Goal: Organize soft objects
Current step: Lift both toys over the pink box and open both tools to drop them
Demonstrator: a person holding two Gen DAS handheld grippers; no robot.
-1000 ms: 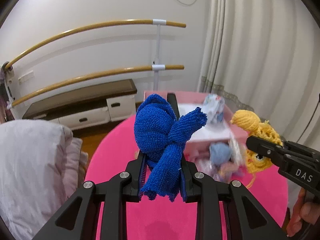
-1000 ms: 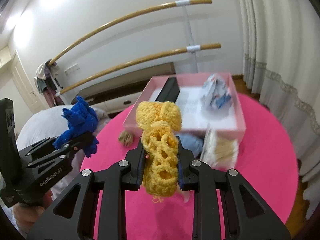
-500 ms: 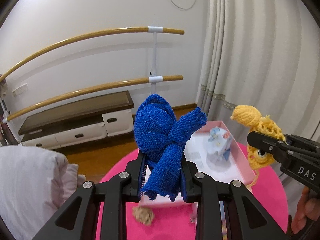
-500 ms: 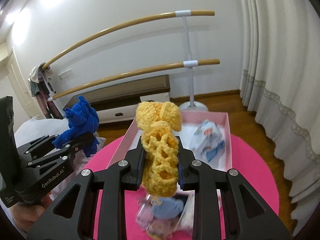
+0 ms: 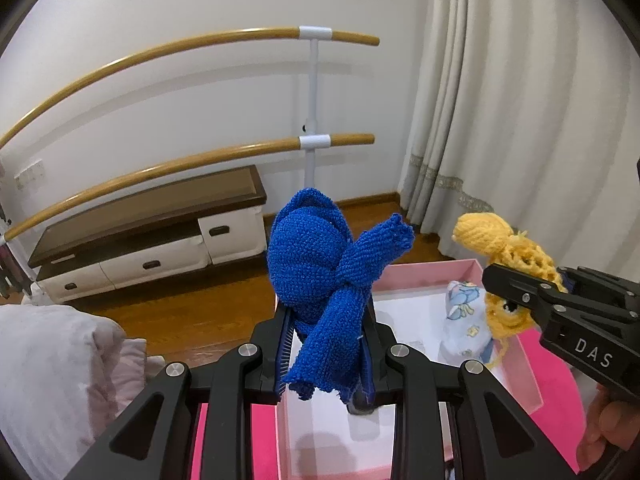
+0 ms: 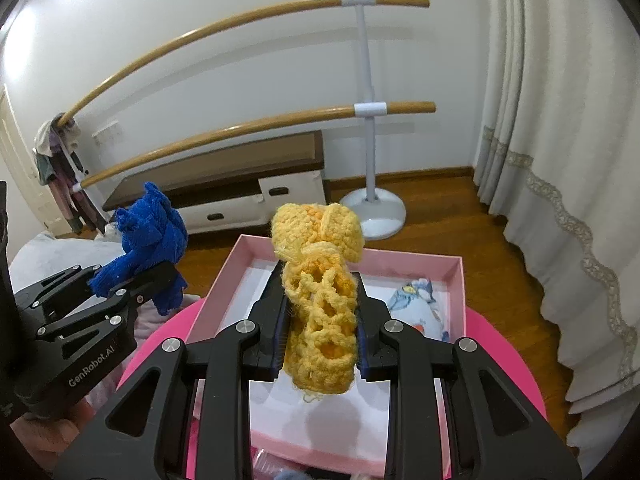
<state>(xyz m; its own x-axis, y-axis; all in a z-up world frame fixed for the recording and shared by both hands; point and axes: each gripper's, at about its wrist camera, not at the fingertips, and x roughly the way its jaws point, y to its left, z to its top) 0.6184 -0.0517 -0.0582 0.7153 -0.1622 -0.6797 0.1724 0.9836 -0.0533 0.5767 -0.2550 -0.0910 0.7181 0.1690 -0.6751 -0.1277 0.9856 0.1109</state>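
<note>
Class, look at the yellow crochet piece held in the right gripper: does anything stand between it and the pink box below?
Nothing visible does. The yellow crochet piece hangs over the open pink box; a white patterned cloth lies off to the right inside.

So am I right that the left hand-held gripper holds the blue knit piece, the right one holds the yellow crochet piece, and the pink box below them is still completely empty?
Not quite: the pink box is not empty. The right wrist view shows a white-and-blue patterned soft item lying inside it. The rest stands: the left hand-held gripper holds the blue knit piece, the right hand-held gripper the yellow crochet piece.
</note>
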